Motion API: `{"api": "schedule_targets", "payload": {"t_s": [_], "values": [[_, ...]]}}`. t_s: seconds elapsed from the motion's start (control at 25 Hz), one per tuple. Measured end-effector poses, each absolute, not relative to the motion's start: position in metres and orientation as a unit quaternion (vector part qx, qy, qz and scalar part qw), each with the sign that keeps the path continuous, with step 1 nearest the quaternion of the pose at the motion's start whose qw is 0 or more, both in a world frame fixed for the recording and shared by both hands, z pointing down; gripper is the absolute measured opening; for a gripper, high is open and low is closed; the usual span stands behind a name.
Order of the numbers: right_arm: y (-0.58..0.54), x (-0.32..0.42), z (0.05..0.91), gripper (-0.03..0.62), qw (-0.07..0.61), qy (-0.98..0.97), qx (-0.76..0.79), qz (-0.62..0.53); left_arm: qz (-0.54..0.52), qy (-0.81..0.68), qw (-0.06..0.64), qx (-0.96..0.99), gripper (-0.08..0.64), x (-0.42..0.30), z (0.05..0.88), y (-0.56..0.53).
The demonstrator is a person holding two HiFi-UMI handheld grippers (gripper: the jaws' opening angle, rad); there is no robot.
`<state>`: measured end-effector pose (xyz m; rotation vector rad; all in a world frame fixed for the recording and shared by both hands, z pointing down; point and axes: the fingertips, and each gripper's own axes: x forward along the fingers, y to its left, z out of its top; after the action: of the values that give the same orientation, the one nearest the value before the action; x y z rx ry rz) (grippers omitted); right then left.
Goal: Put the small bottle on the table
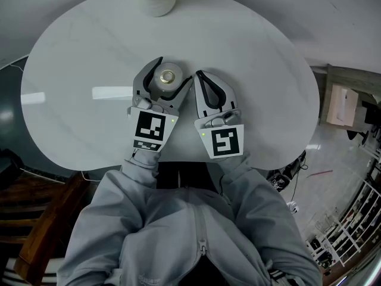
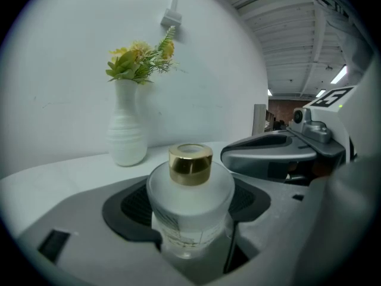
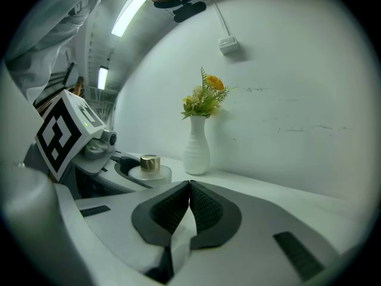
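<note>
The small bottle [image 1: 168,79], frosted glass with a gold cap, stands upright between the jaws of my left gripper [image 1: 175,68] over the white round table [image 1: 250,52]. In the left gripper view the bottle [image 2: 190,201] fills the gap between the dark pads [image 2: 134,206], which sit against its sides. I cannot tell whether its base touches the tabletop. My right gripper [image 1: 198,74] lies just right of the left one, shut with nothing between its pads [image 3: 205,207]. From the right gripper view the bottle [image 3: 150,167] shows at the left.
A white ribbed vase [image 1: 158,2] with yellow flowers stands at the table's far edge, beyond the bottle [image 2: 126,136]. A white wall runs behind it. Wooden furniture and clutter lie off the table's right side [image 1: 342,106].
</note>
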<state>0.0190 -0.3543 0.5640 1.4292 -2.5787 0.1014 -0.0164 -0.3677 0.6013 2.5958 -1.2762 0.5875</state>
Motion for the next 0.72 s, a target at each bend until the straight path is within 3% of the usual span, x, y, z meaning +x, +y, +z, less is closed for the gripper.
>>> {"api": "schedule_targets", "payload": {"t_s": [0.72], "values": [[-0.338, 0.017, 0.526, 0.026, 0.115, -0.870, 0.479, 0.027, 0.175, -0.417, 0.104, 0.886, 0.380, -0.023, 0.576, -0.349]]}}
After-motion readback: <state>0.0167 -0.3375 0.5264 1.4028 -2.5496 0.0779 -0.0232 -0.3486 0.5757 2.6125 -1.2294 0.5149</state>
